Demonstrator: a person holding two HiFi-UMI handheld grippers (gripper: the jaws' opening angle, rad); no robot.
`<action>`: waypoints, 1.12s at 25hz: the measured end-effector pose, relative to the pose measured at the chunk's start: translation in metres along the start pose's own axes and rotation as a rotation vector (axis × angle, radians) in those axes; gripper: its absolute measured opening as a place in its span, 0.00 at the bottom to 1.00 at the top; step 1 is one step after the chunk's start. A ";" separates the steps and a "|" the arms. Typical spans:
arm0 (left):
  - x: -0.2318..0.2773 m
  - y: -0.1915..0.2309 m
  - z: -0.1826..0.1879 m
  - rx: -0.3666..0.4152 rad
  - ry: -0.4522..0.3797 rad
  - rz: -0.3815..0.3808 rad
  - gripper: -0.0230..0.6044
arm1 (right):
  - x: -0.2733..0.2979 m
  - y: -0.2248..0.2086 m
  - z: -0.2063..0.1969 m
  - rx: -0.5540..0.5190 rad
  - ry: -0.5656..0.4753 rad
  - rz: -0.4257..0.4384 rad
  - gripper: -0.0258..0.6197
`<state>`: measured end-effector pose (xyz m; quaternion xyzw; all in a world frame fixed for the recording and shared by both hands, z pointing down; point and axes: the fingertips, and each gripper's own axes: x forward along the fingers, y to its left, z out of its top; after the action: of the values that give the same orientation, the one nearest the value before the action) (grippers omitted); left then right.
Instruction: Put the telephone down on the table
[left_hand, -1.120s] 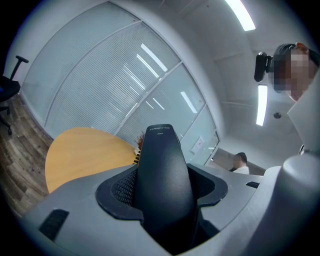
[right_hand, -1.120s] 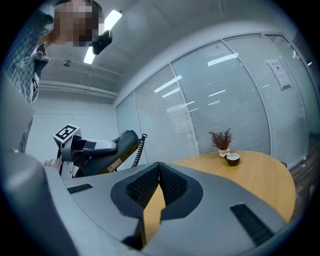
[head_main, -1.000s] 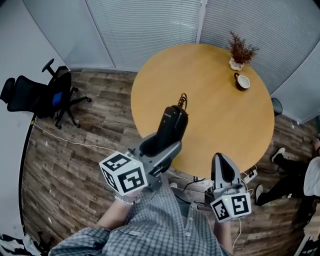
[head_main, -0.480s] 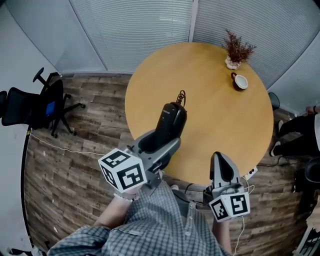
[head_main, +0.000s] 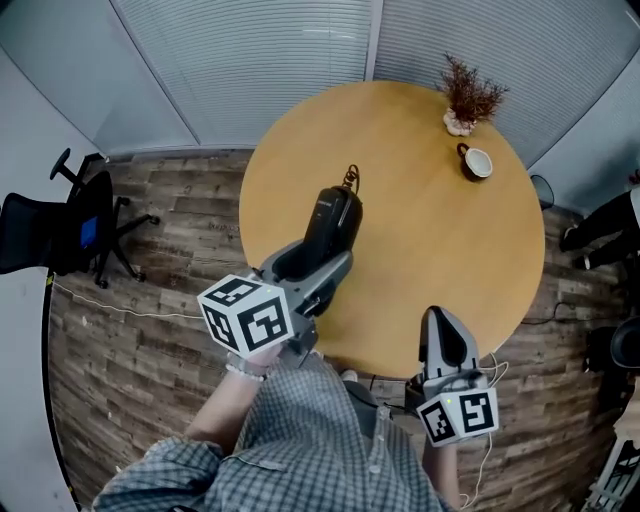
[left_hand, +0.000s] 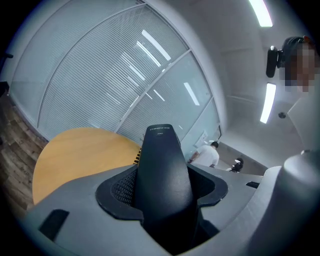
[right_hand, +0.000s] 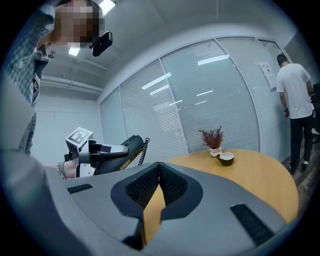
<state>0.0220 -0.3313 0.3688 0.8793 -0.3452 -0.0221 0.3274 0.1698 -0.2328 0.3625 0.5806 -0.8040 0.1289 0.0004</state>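
Note:
A black telephone handset (head_main: 330, 222) with a coiled cord (head_main: 350, 180) is clamped lengthwise in my left gripper (head_main: 308, 272), whose jaws stand wide on its body. It hangs above the near left part of the round wooden table (head_main: 440, 250), clear of the top. The left gripper view shows the handset (left_hand: 162, 170) filling the gap between the pads of the left gripper (left_hand: 162, 194). My right gripper (head_main: 443, 338) is shut and empty at the table's near edge. In its own view the right gripper (right_hand: 159, 172) has its pads together, with the handset (right_hand: 131, 145) off to the left.
A dried plant in a small pot (head_main: 470, 98) and a dark mug (head_main: 474, 161) stand at the table's far right. A black office chair (head_main: 70, 220) is on the wood floor to the left. Blinds line the glass walls behind. A person (right_hand: 295, 95) stands at the right.
My left gripper has carried the handset forward, from the table's near edge to further over its top. The right gripper has edged forward a little and stays shut.

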 end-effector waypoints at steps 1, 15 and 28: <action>0.005 0.007 0.003 0.007 0.005 0.009 0.48 | 0.004 -0.001 0.000 0.001 0.004 -0.006 0.05; 0.068 0.122 -0.001 0.132 0.145 0.172 0.48 | 0.035 0.006 -0.013 0.008 0.069 -0.069 0.05; 0.118 0.221 -0.010 0.222 0.252 0.328 0.48 | 0.053 0.009 -0.034 0.017 0.129 -0.095 0.05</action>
<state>-0.0169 -0.5199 0.5291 0.8379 -0.4400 0.1797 0.2683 0.1390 -0.2730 0.4012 0.6084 -0.7728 0.1728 0.0535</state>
